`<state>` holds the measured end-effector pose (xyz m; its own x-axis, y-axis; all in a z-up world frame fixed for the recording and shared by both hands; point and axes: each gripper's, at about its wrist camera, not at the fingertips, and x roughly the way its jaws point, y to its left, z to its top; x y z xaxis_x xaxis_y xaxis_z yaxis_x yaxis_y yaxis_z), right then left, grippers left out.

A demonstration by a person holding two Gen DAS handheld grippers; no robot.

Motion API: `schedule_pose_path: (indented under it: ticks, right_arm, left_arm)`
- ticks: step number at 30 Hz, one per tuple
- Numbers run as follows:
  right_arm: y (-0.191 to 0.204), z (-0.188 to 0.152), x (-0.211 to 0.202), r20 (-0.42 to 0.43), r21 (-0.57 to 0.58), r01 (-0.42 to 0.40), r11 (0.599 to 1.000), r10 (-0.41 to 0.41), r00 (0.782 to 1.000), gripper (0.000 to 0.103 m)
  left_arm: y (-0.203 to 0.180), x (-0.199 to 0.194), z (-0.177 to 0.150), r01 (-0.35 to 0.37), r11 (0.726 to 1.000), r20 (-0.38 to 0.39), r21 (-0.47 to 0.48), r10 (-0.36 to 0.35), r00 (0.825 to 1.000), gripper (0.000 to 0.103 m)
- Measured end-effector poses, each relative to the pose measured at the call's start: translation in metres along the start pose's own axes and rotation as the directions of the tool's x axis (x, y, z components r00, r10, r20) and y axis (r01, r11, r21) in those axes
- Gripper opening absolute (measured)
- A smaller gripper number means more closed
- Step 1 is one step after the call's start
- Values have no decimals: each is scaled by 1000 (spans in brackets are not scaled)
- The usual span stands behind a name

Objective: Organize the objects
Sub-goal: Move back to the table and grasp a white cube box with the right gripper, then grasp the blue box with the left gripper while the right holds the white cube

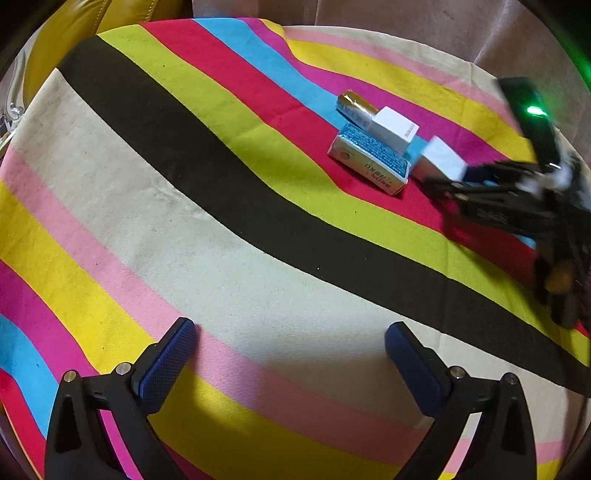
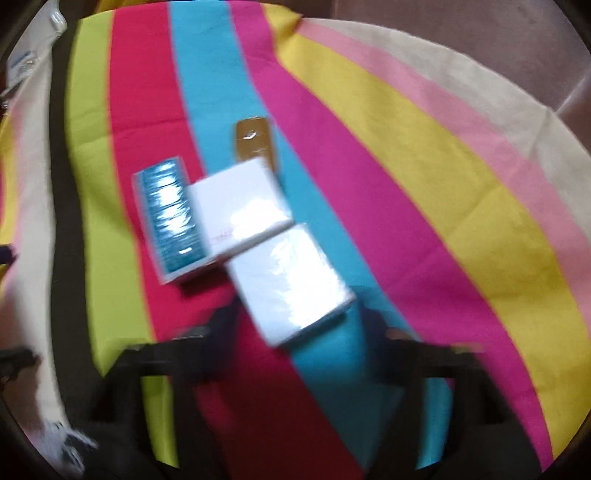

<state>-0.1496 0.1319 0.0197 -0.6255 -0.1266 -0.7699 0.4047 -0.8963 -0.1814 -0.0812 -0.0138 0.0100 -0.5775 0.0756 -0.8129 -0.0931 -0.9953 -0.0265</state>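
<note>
Several small boxes lie together on the striped cloth: a blue-topped box [image 1: 371,160] [image 2: 171,216], a white box [image 1: 395,127] [image 2: 240,206] resting partly on it, a gold-ended box [image 1: 354,107] [image 2: 255,142] behind, and a second white box [image 1: 441,160] [image 2: 291,280]. My right gripper [image 2: 295,325] [image 1: 443,184] has its jaws around the near end of the second white box; the view is blurred and I cannot tell if they grip it. My left gripper [image 1: 290,341] is open and empty, low over the beige and pink stripes, well short of the boxes.
The striped cloth [image 1: 221,221] covers a round surface. A yellow cushion [image 1: 85,22] lies beyond its far left edge and brown fabric [image 1: 406,18] behind it. The cloth's edge curves close on the right.
</note>
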Motion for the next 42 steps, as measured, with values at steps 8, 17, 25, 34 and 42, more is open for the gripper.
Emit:
schedule_pose_path:
  ticks: [8,17,25,34,42]
  right_arm:
    - [27,-102,-91,-53,198,-72,978,84,995,49]
    - [29,-129,-110,-19,222,-42,974,47,999,63]
    - [17,-121,-97,-1,248,-32,968,33,999,46]
    - [16,-121,-96,-10,255,-2,967,5,1000,45]
    - [16,-120,-96,-8,266,-10,964,13,1000,45]
  left_arm:
    - [-2,-2,-2,-10,1000,-4,8,11,1000,103]
    - [-4,-5,-4,-29,1000,-9,6,29,1000,103]
    - [-55,22,47,-75,987,-26,142,80,996,103]
    - [-68,78,113,-54,999,-31,-3,54,998,103]
    - [-55,27,62,134,988,-37,75,-131,991,35]
